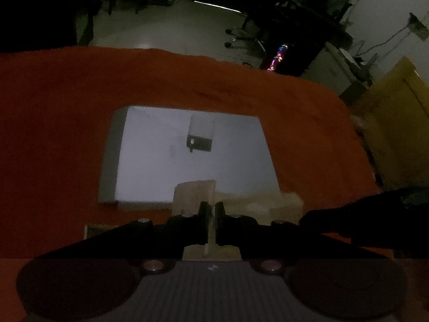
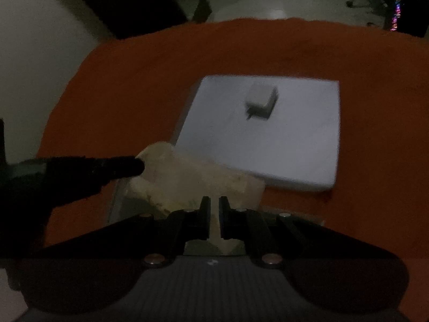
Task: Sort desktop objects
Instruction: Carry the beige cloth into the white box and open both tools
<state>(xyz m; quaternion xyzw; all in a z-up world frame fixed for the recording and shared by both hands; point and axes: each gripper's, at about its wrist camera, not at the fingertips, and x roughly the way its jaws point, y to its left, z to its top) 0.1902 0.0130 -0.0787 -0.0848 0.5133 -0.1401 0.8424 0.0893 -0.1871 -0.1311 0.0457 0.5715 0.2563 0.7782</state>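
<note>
Grippers (image 1: pixel 211 209) (image 2: pixel 214 204) both pinched on dim, blurred beige bag (image 2: pixel 187 177), contents indistinct.

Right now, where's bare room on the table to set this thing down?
Bare orange cloth lies left of the white box and beyond its far edge. The box top is open except for the small charger. The near edge is crowded: both grippers, left and right, pinch the pale plastic piece there.
</note>
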